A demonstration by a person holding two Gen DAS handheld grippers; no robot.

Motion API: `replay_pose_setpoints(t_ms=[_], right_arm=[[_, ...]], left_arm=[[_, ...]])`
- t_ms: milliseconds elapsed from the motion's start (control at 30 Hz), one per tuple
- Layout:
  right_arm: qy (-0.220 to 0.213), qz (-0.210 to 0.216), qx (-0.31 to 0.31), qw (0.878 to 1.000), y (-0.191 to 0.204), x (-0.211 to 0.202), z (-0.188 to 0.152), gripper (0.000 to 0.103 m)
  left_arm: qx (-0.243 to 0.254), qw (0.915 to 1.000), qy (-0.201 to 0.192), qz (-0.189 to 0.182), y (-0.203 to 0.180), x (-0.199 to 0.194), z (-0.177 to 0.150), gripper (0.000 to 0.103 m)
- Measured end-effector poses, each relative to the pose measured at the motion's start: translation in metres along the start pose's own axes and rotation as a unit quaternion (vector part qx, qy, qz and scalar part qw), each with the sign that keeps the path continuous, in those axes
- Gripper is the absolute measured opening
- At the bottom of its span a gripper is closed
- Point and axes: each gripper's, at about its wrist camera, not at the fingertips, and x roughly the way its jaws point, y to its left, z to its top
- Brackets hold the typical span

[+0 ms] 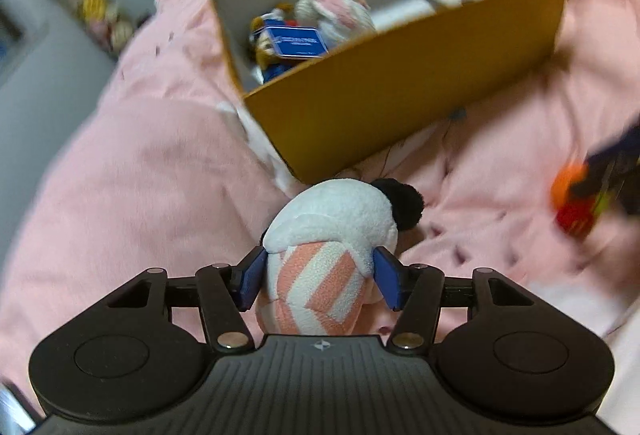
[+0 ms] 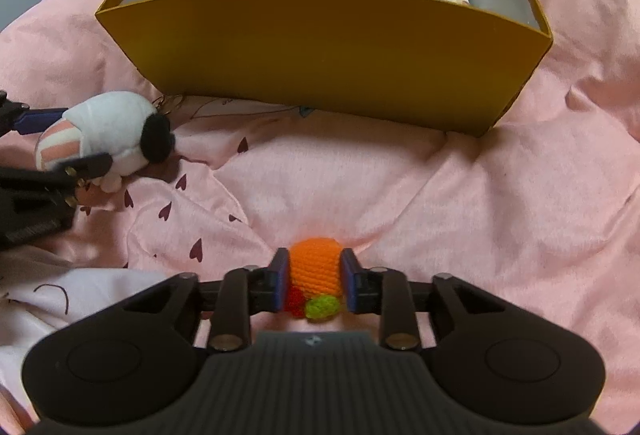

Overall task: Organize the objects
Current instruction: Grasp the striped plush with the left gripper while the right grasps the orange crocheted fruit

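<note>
We see the pink blanket (image 2: 500,195) lying soft and rumpled under everything, and that is our first worry: the yellow box (image 2: 320,47) sits on it with no firm footing, so a nudge against its near wall could tip or slide it. The wall also stands tall between both toys and the opening, so a toy carried too low would likely catch the rim and be knocked loose.

The plush panda (image 1: 336,231) is the bigger load. Our left gripper (image 1: 318,277) has its blue pads pressed into the striped rear of the toy, with the head and black ear sticking out ahead, just short of the box's near corner. Held so far back, the soft body could sag or squeeze out (the left view is blurred, so we cannot judge the grip finely).

The orange knitted toy (image 2: 316,271) sits squarely between the fingers of our right gripper (image 2: 316,281), closed snugly on its sides, well apart from the box wall ahead. Its small red and green bits hang below the pads and might snag.
</note>
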Motion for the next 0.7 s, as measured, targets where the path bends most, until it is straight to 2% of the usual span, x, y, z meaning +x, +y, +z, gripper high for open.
replay_pose_setpoints(t_ms=[67, 167, 267, 300, 400, 533, 633, 700], right_arm=[[0.001, 0.002, 0.001, 1.000, -0.001, 0.001, -0.001, 0.038], [0.002, 0.008, 0.002, 1.000, -0.003, 0.001, 0.000, 0.044], [0.005, 0.010, -0.004, 1.000, -0.001, 0.003, 0.001, 0.050], [0.006, 0.008, -0.006, 1.000, 0.000, 0.004, 0.001, 0.052], [0.011, 0.001, 0.000, 1.000, -0.003, 0.007, 0.000, 0.054], [0.023, -0.008, 0.010, 1.000, -0.008, 0.014, -0.002, 0.054], [0.026, -0.011, 0.010, 1.000, -0.008, 0.017, -0.002, 0.054], [0.025, -0.009, 0.009, 1.000, -0.008, 0.017, -0.002, 0.054]], left_arm=[[-0.062, 0.9962, -0.008, -0.061, 0.015, -0.009, 0.001, 0.066], [-0.127, 0.9797, -0.017, -0.154, 0.023, -0.018, 0.002, 0.066], [-0.143, 0.9689, -0.008, -0.202, 0.017, -0.013, 0.003, 0.066], [-0.145, 0.9675, -0.002, -0.207, 0.014, -0.009, 0.003, 0.066], [-0.138, 0.9695, 0.021, -0.202, 0.006, 0.007, 0.005, 0.068], [-0.086, 0.9802, 0.021, -0.177, -0.009, 0.005, 0.003, 0.072], [-0.006, 0.9893, 0.007, -0.145, -0.027, -0.006, 0.003, 0.072], [0.069, 0.9917, -0.015, -0.107, -0.047, -0.014, 0.002, 0.072]])
